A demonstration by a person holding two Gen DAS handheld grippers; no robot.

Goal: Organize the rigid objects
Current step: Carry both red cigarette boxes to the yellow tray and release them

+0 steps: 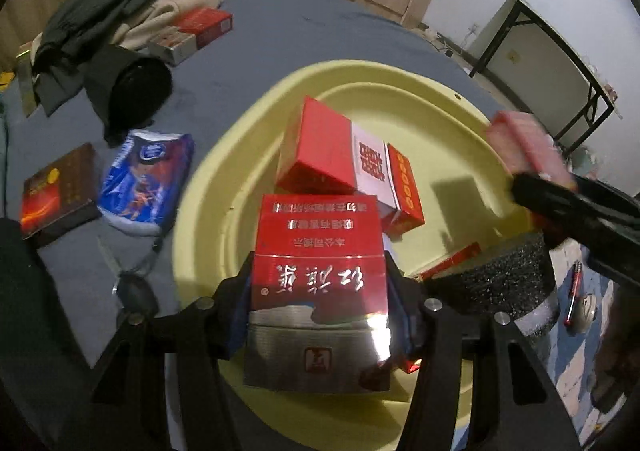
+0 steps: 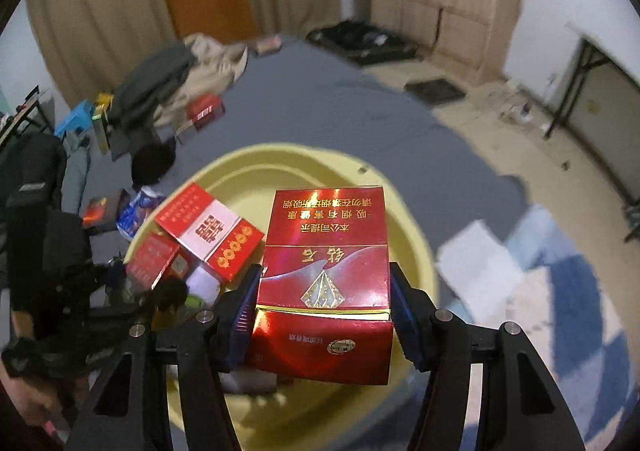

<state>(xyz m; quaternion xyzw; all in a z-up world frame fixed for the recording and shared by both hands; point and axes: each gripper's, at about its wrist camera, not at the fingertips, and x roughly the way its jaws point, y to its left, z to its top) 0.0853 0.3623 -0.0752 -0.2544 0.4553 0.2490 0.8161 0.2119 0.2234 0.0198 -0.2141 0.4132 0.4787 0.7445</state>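
Note:
My left gripper (image 1: 319, 275) is shut on a red and silver cigarette box (image 1: 320, 291), held over the near side of a yellow basin (image 1: 208, 187). In the basin lie a plain red box (image 1: 316, 147) and a red and white box (image 1: 384, 175). At the right my right gripper (image 1: 532, 191) comes in over the basin rim, blurred, with a red box (image 1: 520, 143). In the right wrist view my right gripper (image 2: 325, 275) is shut on a red box with a gold pyramid (image 2: 324, 283) above the yellow basin (image 2: 404, 219). The red and white box (image 2: 208, 235) lies left of it.
On the grey cloth left of the basin lie a blue tissue pack (image 1: 146, 175), a dark brown box (image 1: 56, 191), keys (image 1: 132, 283), more red boxes (image 1: 200, 31) and piled clothes (image 1: 120, 11). A black foam block (image 1: 500, 283) and a pen (image 1: 574, 291) sit at the right.

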